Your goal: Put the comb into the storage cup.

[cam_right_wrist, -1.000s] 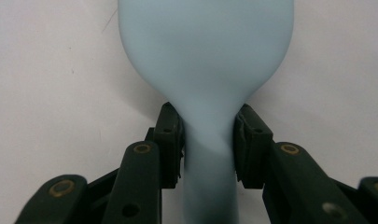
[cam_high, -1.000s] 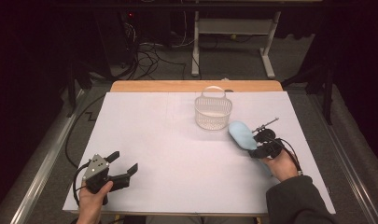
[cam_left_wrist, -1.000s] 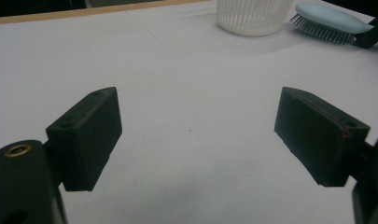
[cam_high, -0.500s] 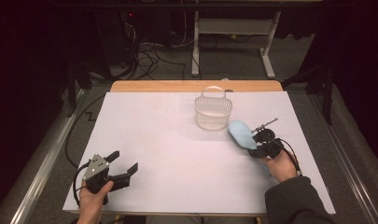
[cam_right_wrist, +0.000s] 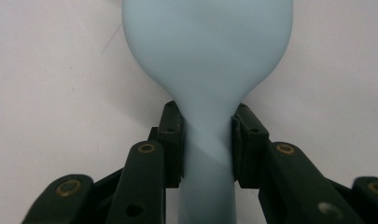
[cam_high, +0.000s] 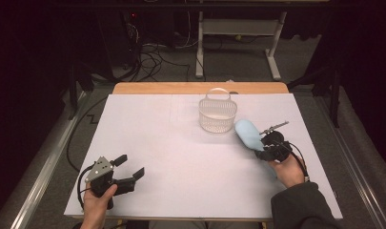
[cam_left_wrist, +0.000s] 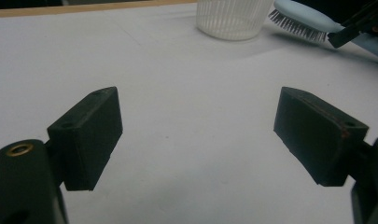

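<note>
right claw [cam_right_wrist: 206, 140]: we pinch the blue brush [cam_high: 248, 133] by its neck
brush axis: head points far-left, at basket [cam_high: 218, 114] just beyond
left claw [cam_high: 128, 168]: spread, well apart

Pale blue brush [cam_high: 248, 133], plastic, with a broad rounded head narrowing to a slim handle. Clamped at the neck, just below the head, between the two black pads of the right tool [cam_right_wrist: 206, 140]. Held low over the white desk [cam_high: 181, 157], head aimed toward the white basket [cam_high: 218, 116] and just beside it. Bristles [cam_left_wrist: 296, 27] short, dark-tipped, facing down.
</note>
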Motion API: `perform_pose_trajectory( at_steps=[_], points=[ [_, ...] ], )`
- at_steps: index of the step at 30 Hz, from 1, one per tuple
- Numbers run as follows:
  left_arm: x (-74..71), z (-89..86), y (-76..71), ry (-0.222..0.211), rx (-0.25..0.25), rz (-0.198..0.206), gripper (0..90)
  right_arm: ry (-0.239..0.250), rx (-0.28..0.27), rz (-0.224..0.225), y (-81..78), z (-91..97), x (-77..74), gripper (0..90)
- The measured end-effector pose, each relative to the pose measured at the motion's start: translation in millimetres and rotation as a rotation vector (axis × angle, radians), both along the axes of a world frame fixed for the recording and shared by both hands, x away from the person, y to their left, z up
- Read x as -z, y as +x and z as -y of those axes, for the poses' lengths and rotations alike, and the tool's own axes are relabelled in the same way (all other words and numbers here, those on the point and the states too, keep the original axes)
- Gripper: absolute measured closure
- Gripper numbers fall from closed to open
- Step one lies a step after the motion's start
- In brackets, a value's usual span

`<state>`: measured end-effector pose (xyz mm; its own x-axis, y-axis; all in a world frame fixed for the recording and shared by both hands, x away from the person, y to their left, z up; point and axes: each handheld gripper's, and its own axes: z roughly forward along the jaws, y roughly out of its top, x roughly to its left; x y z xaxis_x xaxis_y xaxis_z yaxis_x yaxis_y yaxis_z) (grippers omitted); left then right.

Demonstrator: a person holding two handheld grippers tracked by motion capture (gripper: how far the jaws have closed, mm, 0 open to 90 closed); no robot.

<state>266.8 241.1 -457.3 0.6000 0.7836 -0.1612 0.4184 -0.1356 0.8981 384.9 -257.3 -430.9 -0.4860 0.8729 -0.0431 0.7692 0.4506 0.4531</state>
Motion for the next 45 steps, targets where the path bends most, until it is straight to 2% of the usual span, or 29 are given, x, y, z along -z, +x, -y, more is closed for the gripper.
perform_pose_trajectory(
  at_steps=[12,21,45],
  points=[
    [-3.7,12.3,1.8,0.035,0.029,0.015,16.1,0.037,0.003,0.030,-4.4,1.9,-2.3,69.9],
    [-6.4,18.0,4.6,-0.008,0.049,0.016,15.5,0.071,-0.003,0.059,-11.0,3.4,-6.5,69.9],
    [-12.8,25.2,11.3,-0.019,0.044,0.030,15.9,0.123,-0.028,0.105,-23.4,-2.8,-13.6,69.9]
  ],
)
